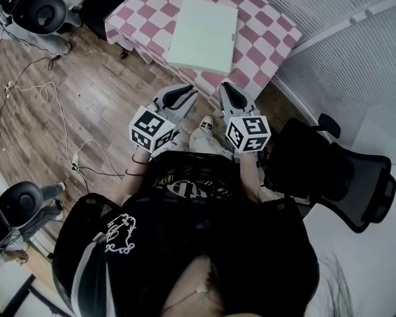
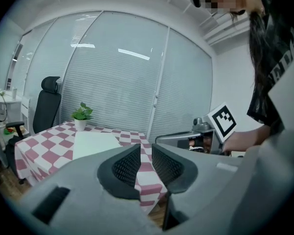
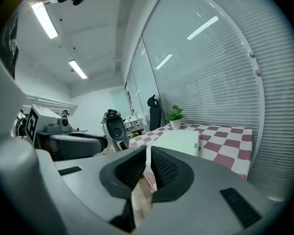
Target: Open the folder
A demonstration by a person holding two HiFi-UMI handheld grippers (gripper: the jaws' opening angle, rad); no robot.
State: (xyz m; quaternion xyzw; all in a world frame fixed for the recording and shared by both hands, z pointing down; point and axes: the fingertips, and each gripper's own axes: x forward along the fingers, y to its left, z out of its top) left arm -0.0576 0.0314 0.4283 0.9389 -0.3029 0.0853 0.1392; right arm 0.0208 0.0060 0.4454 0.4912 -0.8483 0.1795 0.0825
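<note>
Folder (image 1: pixel 203 35): lies closed and flat on the pink-checked table (image 1: pixel 264 41), near its front edge. Left gripper (image 1: pixel 187 92) and right gripper (image 1: pixel 227 90) are side by side, just short of the table. Each one's jaws stand a narrow slit apart, nothing between.

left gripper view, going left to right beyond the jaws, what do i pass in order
black office chair → small green plant in a white pot → pale green flat folder → right gripper

The folder (image 1: pixel 203 35) looks pale, perhaps greenish, the tablecloth (image 1: pixel 264 38) pink-and-white checked, the floor (image 1: pixel 99 91) brown
</note>
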